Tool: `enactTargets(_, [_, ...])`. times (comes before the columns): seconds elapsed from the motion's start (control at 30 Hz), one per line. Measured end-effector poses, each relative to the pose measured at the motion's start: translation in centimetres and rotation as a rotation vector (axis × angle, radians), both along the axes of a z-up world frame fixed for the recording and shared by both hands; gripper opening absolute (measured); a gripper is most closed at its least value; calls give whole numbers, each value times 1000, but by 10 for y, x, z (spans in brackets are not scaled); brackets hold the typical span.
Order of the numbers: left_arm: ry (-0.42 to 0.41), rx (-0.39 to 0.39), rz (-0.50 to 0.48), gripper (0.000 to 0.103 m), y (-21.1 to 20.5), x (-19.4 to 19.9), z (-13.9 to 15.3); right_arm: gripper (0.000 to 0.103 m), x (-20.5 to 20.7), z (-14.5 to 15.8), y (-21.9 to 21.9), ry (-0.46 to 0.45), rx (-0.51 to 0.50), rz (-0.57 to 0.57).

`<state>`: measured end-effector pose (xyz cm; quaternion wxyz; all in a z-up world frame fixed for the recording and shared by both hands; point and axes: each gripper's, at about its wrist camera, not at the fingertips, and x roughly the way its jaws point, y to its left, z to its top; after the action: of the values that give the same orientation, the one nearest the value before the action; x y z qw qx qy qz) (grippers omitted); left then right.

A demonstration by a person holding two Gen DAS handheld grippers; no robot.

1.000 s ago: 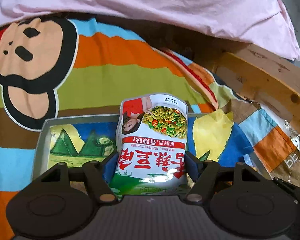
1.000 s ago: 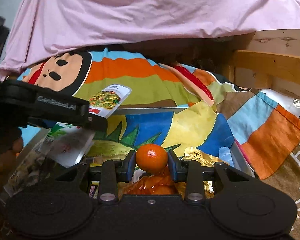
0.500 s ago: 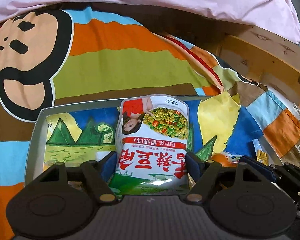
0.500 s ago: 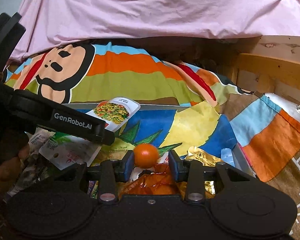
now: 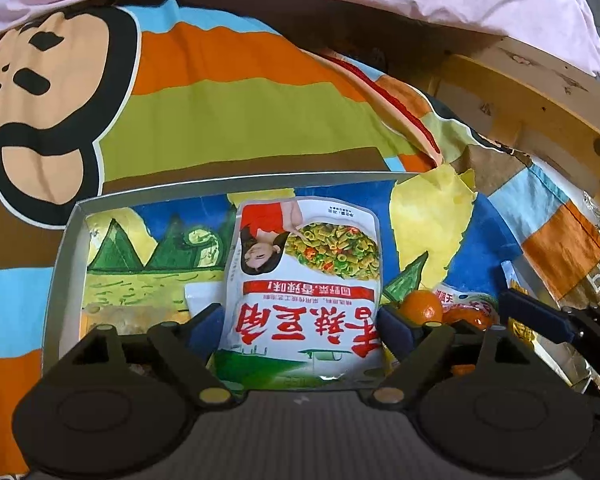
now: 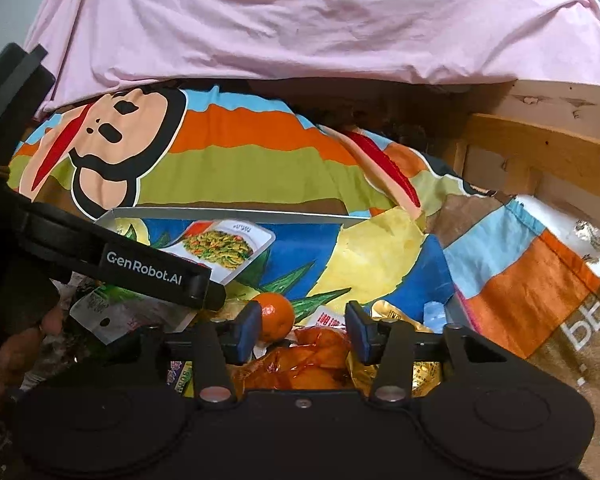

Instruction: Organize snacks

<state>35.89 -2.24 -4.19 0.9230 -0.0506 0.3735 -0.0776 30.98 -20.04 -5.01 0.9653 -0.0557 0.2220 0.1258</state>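
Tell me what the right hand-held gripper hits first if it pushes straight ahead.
Most likely the orange wrapped snack pile lying between the right hand-held gripper fingers; the tangerine sits against its left finger. Depth is uncertain.

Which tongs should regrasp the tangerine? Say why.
Right. Both tongs' jaws have just been opening. The tangerine lies between the right tongs, beside one finger; the left tongs straddle the white pouch.

You get soft, even light, heavy fisheye bending with black corners, and glare on the snack bag (image 5: pixel 324 378) at 6 o'clock.
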Motion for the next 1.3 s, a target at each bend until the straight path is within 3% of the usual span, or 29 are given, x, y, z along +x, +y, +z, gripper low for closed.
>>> enactTargets(0.33, [10, -86, 27, 96, 12, -7, 9, 76, -13, 20, -9, -47, -10, -39])
enactTargets(0.53, [-46, -97, 52, 101, 17, -24, 21, 89, -27, 30, -16, -79, 2, -64])
enactTargets(0.93, [-159, -59, 61, 102, 24, -84, 44, 102, -67, 66, -33, -179, 18, -86])
enactTargets(1.3, [-220, -54, 115, 102, 31, -163, 61, 102, -128, 90, -43, -219, 31, -88])
